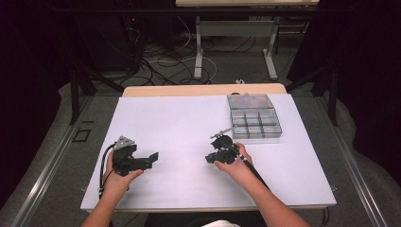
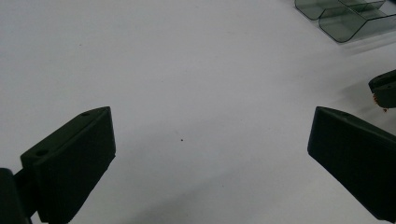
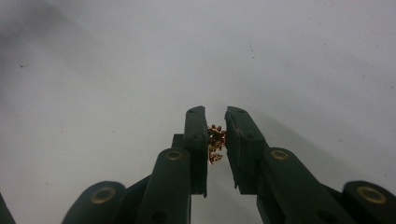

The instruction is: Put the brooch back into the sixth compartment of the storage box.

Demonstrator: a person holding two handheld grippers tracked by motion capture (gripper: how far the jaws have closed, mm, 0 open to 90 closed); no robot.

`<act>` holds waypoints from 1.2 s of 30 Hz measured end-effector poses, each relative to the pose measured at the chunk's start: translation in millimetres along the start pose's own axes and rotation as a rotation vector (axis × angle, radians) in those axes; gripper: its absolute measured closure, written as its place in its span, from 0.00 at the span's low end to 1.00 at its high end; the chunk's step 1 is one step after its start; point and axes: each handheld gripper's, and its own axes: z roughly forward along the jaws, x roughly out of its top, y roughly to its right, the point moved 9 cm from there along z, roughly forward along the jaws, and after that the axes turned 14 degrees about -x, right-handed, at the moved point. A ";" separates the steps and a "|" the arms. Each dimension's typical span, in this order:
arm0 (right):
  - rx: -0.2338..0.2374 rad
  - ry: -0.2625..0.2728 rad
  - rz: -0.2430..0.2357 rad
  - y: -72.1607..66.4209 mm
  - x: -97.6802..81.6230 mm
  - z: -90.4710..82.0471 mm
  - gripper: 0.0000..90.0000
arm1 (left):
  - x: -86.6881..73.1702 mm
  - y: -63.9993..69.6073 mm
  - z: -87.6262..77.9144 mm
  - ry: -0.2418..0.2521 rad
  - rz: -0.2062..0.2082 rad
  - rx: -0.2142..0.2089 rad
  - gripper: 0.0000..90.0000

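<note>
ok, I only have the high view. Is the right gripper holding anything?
Observer: Yes. The right gripper is shut on a small brass gear.
Operator: Left one?
Observer: The left gripper is open, nothing between its jaws, above bare white table.
Operator: Is the organizer box lid on?
Observer: The left gripper view shows open clear compartments of the organizer box at the corner nearest it.

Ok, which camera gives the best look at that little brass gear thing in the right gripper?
The right gripper view: the small brass toothed piece sits close up between the right gripper jaws. The left gripper view catches an orange speck at its right edge; the high view is too far to resolve it.
</note>
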 end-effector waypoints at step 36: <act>-0.063 0.146 0.110 63.3 16.5 -22.5 0.88 | -1.1 -1.4 0.5 -0.006 -0.001 0.015 0.01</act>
